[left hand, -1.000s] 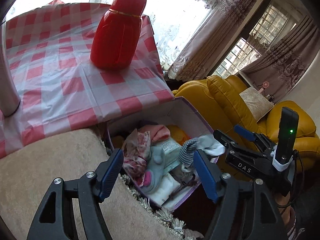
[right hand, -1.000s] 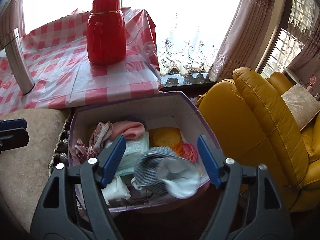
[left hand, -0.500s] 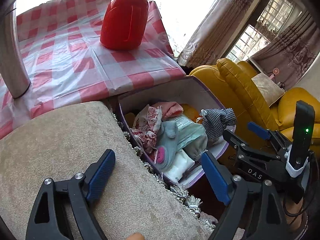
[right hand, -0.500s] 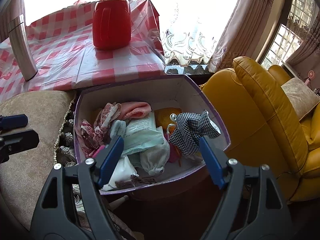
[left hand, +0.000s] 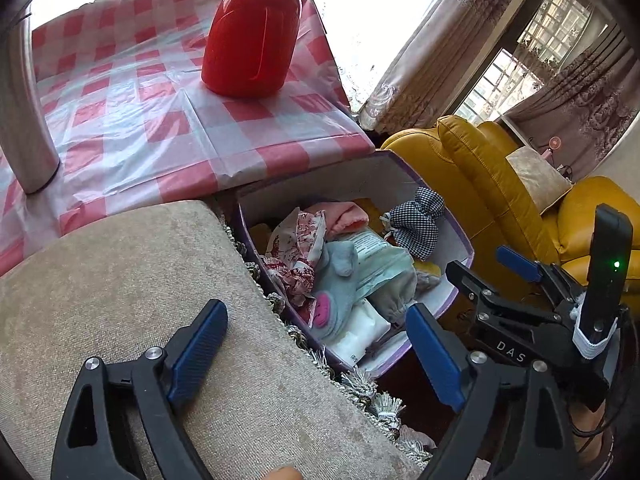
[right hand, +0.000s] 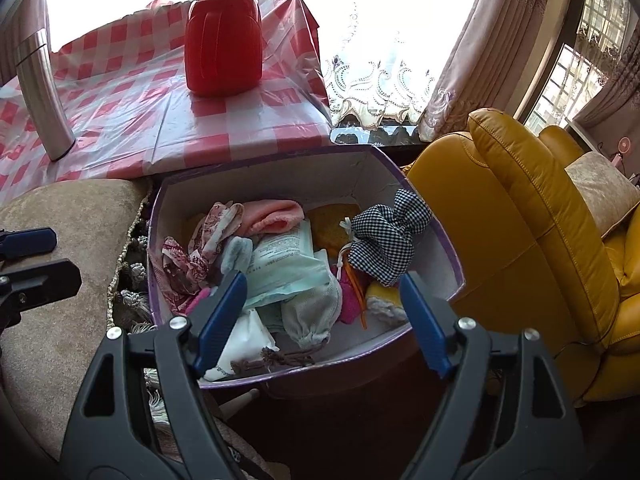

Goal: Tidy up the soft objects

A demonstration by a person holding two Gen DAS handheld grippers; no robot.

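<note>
A purple-rimmed box (right hand: pixel 448 240) (left hand: pixel 460 236) holds several soft things. Among them are a pink cloth (right hand: pixel 276 216), a floral cloth (right hand: pixel 204 240), a mint packet (right hand: pixel 286 264) and a grey plush (left hand: pixel 336 292). A black-and-white checked pouch (right hand: pixel 386 240) (left hand: pixel 418 226) lies on top against the box's right wall. My right gripper (right hand: pixel 323 280) (left hand: pixel 476 260) hovers open over the box's near edge, with nothing gripped. My left gripper (left hand: pixel 314 312) (right hand: pixel 64 256) is above the cushion's edge, left of the box. Its jaws are opening with nothing between them.
A beige fringed cushion (left hand: pixel 120 300) lies left of the box. Behind it, a table with a red checked cloth (left hand: pixel 120 100) bears a red flask (left hand: pixel 252 40) and a metal post (left hand: pixel 24 120). A yellow leather sofa (right hand: pixel 520 240) stands right of the box.
The checked pouch was between the right jaws, then dropped into the box and settled at its right wall. The left jaws spread wider and now frame the cushion's edge instead of the box.
</note>
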